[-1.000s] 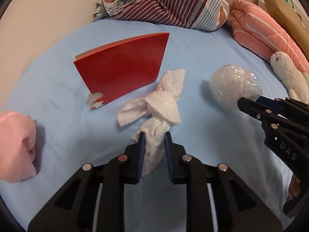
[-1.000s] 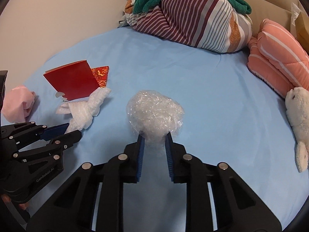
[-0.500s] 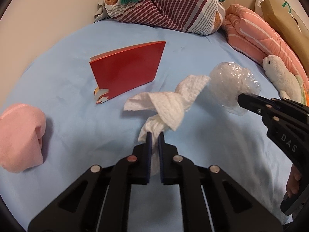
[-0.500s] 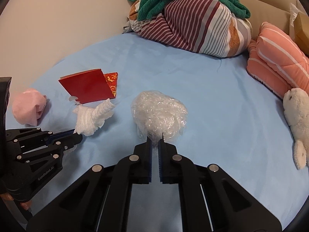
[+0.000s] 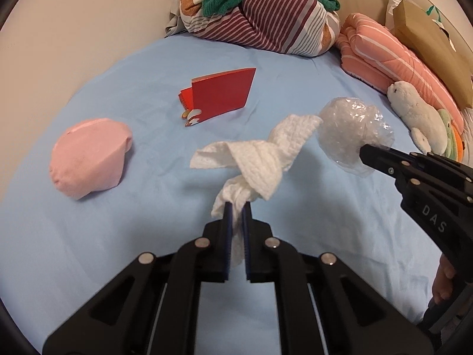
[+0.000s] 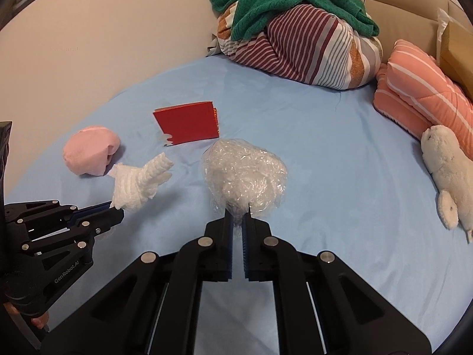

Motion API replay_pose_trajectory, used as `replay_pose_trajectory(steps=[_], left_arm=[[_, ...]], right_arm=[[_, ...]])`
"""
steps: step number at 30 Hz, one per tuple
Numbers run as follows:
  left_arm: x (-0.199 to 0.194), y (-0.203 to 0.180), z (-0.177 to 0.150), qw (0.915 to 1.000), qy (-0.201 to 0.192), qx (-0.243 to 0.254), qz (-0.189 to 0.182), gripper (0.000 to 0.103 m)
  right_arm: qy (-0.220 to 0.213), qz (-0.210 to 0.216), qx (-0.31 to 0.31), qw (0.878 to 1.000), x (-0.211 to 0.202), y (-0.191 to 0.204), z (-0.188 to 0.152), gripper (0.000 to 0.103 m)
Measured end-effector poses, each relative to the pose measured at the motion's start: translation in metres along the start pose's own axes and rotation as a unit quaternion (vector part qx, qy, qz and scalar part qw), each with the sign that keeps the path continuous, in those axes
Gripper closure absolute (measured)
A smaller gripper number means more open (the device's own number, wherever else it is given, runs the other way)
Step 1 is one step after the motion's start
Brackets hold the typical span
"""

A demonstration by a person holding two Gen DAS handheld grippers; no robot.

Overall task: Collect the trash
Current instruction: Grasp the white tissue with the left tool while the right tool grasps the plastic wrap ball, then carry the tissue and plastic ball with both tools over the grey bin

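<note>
My left gripper (image 5: 236, 207) is shut on a crumpled white paper towel (image 5: 260, 159) and holds it above the blue bed sheet (image 5: 118, 236). My right gripper (image 6: 237, 211) is shut on a ball of clear plastic wrap (image 6: 245, 174), also lifted off the sheet. In the left wrist view the plastic ball (image 5: 351, 136) hangs at the right gripper's tip, just right of the towel. In the right wrist view the towel (image 6: 139, 182) sits at the left gripper's tip, lower left. A red paper envelope (image 5: 221, 94) lies on the sheet beyond both.
A pink cloth bundle (image 5: 88, 159) lies at the left. A striped bedding pile with a green towel (image 6: 295, 35) sits at the back. Folded orange striped blankets (image 6: 419, 94) and a white plush seal (image 6: 446, 165) lie at the right. A brown box (image 5: 434, 41) stands far right.
Both grippers closed on their items and lifted them off the sheet. Both views have pulled back and up, and the pink bundle has come fully into view.
</note>
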State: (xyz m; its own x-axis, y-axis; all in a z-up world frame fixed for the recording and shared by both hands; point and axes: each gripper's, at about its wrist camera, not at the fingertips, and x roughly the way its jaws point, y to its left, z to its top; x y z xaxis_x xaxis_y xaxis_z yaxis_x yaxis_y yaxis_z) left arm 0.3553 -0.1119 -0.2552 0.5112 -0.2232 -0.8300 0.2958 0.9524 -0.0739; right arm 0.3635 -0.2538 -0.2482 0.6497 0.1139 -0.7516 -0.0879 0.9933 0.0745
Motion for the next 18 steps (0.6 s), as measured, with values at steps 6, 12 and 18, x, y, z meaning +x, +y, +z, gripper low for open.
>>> replay_pose_trajectory(steps=[6, 12, 18], left_arm=[[-0.047, 0.002, -0.028, 1.0, 0.002, -0.001, 0.009, 0.096], [-0.098, 0.003, -0.059, 0.9998, -0.004, -0.015, 0.015, 0.096], [-0.156, 0.014, -0.092, 0.9986, -0.023, -0.034, 0.035, 0.096]], right_arm=[[0.007, 0.006, 0.017, 1.0, -0.038, 0.02, -0.029, 0.099], [0.017, 0.011, 0.022, 1.0, -0.079, 0.042, -0.059, 0.099], [-0.003, 0.019, -0.001, 1.0, -0.13, 0.072, -0.071, 0.099]])
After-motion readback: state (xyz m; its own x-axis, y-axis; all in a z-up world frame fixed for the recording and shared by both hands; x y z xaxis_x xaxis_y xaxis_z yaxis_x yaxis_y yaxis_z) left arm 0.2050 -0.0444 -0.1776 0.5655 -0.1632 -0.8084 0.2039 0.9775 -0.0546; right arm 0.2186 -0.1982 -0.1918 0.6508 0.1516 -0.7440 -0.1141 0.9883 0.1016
